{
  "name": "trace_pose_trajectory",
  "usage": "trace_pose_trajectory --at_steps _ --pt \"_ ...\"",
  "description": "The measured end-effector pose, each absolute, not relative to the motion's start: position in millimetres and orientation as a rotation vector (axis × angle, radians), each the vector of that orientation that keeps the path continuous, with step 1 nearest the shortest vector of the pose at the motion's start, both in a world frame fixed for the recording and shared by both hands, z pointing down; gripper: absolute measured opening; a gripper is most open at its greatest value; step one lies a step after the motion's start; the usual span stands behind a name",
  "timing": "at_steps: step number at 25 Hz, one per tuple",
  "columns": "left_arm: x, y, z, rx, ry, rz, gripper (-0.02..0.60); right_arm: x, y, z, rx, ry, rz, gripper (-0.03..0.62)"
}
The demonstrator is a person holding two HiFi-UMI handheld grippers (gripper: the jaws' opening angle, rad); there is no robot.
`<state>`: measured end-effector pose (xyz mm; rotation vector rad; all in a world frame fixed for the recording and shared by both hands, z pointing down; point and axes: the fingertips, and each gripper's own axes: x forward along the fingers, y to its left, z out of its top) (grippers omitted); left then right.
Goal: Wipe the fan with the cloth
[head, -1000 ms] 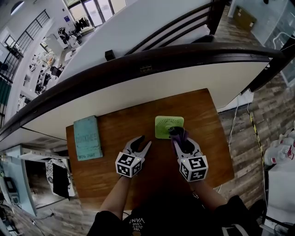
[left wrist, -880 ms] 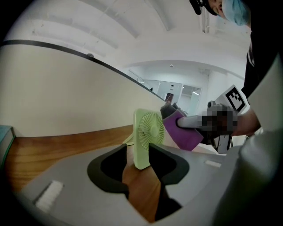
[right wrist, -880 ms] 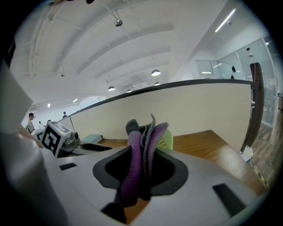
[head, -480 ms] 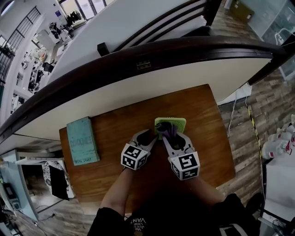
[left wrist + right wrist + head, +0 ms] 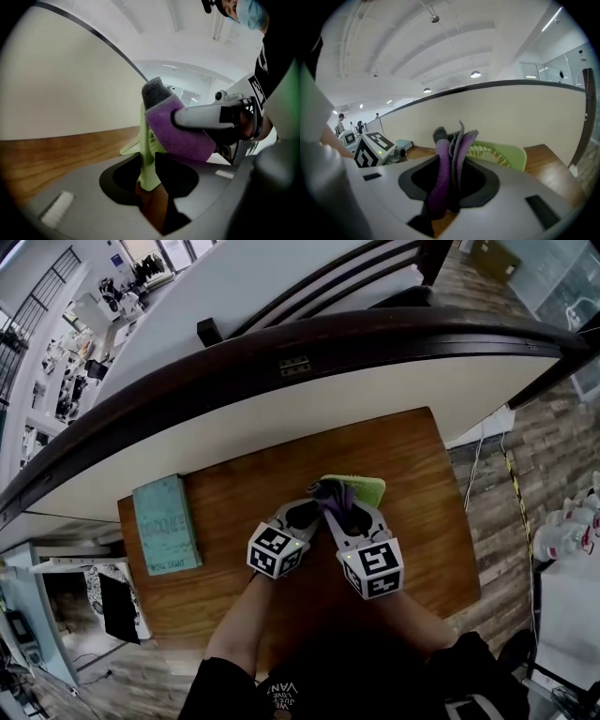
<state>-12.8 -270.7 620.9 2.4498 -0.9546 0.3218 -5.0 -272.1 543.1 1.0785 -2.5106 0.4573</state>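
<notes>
Since fan (image 5: 364, 488) must stay put under rubbing, we clamp left gripper (image 5: 149, 176) on its green rim. Jaws just closed in, frame pinched between them, fan tipped up on edge over table (image 5: 216, 521). Right gripper (image 5: 449, 187) squeezed tight on purple cloth (image 5: 449, 150), wad against grille face — ready for wiping strokes, we judge.

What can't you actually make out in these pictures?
Front of the fan: in the head view the cloth and right gripper cover part of it; the left gripper view shows it only edge-on.
Print on the book: head view, too small and blurred to read.
Lower end of the cloth: right gripper view, sunk out of sight between the jaws.
</notes>
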Motion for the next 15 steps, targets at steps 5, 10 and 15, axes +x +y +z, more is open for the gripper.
trace_pose_trajectory --at_steps 5,10,15 --pt "-11.7 -270.7 621.8 2.448 -0.959 0.340 0.101 8.7 -274.0 544.0 1.108 -2.495 0.488 0.117" --pt "-10.3 -269.1 623.2 2.439 -0.957 0.349 0.097 32.8 -276.0 542.0 1.168 -2.478 0.503 0.117" --pt "-8.6 -269.7 622.8 2.432 -0.952 0.359 0.094 70.2 -283.2 538.6 1.268 -2.435 0.510 0.117"
